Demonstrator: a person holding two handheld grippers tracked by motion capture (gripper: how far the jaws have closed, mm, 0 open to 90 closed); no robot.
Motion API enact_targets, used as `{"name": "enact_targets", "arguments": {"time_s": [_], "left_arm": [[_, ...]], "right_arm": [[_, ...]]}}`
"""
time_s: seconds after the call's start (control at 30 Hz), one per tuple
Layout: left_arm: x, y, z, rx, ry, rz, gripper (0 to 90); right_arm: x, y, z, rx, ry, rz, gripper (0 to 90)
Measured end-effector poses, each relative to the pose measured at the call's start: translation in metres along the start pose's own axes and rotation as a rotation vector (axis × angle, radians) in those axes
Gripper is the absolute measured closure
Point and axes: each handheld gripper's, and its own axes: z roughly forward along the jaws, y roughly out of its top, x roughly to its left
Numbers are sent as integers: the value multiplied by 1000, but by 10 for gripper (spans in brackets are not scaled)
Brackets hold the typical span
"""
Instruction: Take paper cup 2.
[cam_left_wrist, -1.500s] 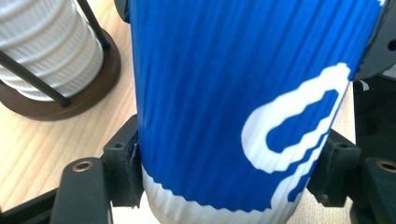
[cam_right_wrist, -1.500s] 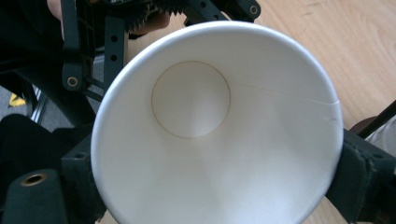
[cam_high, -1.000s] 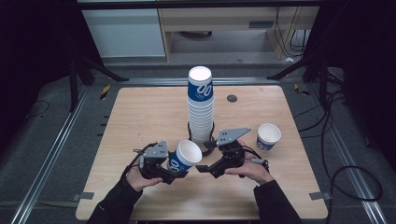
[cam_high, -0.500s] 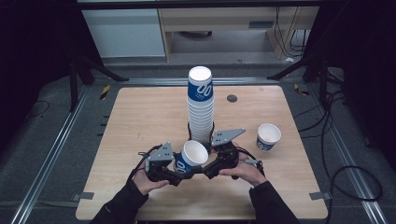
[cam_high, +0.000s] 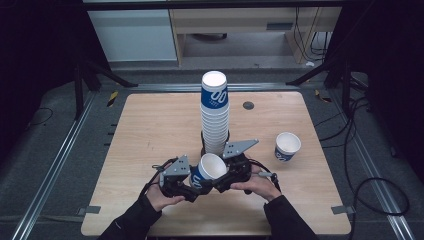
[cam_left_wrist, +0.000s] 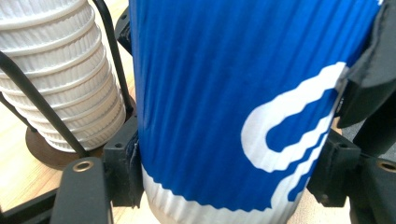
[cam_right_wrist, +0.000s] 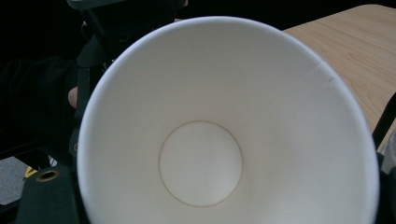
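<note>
A blue paper cup (cam_high: 209, 170) with a white logo is held just above the table's front, tilted with its mouth up and to the right. My left gripper (cam_high: 196, 183) is shut on its ribbed wall (cam_left_wrist: 233, 93), one pad on each side. My right gripper (cam_high: 223, 179) sits at the cup's rim, looking straight into the white inside (cam_right_wrist: 210, 163). Its jaws have just been closing. The cup hides their tips, so a grip on the rim cannot be made out.
A tall stack of the same cups (cam_high: 215, 115) stands mid-table in a black wire holder, just behind the held cup (cam_left_wrist: 51, 74). One loose cup (cam_high: 287, 146) stands at the right. A small dark disc (cam_high: 248, 105) lies behind the stack. The wooden table (cam_high: 150, 125) is bordered by dark floor.
The two grippers have drawn slightly closer together around the cup, and the cup has shifted a little to the right. The stack and the loose cup have not moved.
</note>
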Motion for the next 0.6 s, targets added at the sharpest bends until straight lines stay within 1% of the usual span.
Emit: {"name": "enact_targets", "arguments": {"time_s": [0.23,0.33,0.47,0.6], "left_arm": [[0,0,0,-2,3,2,262],[1,-1,-2,6,6,0,233],[3,-2,-4,20,10,-4,204],[7,-4,-10,21,28,-13,193]], "right_arm": [[2,0,-1,-5,-8,-17,182],[3,1,-3,-10,-13,-28,183],[2,5,-14,-31,-39,-39,183],[0,6,-26,-47,-84,-44,184]]}}
